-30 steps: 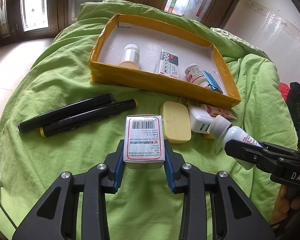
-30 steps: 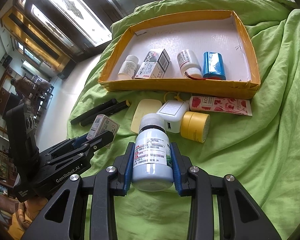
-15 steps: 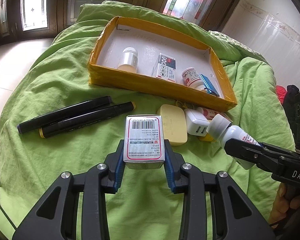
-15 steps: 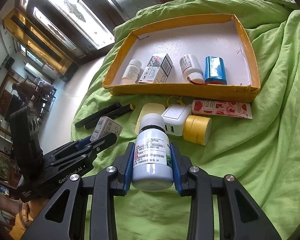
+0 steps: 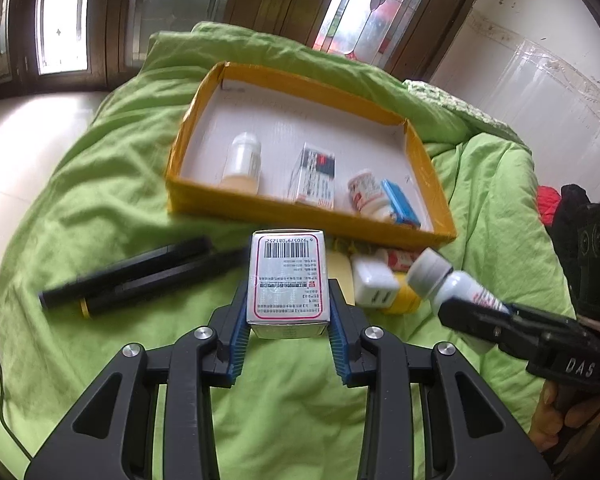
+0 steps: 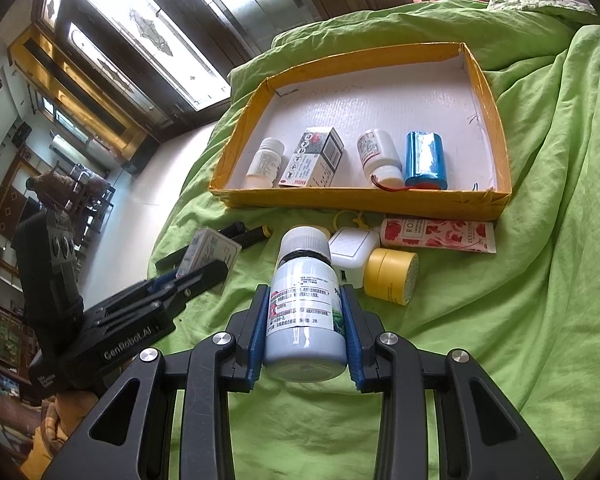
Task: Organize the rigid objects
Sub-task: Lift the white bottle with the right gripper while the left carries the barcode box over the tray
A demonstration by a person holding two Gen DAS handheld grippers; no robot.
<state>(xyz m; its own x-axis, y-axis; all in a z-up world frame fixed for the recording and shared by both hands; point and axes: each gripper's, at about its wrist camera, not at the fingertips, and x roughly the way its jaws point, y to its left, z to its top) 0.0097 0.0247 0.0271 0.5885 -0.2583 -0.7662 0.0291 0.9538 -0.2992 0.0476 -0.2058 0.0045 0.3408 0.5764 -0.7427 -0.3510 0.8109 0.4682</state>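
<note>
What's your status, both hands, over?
Left hand-held gripper shut on medicine box. Right hand-held gripper shut on white bottle. Yellow tray ahead, four items inside, back open.

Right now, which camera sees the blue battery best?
The right wrist view: the battery lies fully visible in the tray, beside a white bottle. In the left wrist view it is blurred, with the tray wall covering its lower end.

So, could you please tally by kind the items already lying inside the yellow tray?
Bottles: 2 – small white bottle, red-labelled bottle
Boxes: 1 – medicine box
Battery packs: 1 – blue battery pack
Total: 4 inside the yellow tray
</note>
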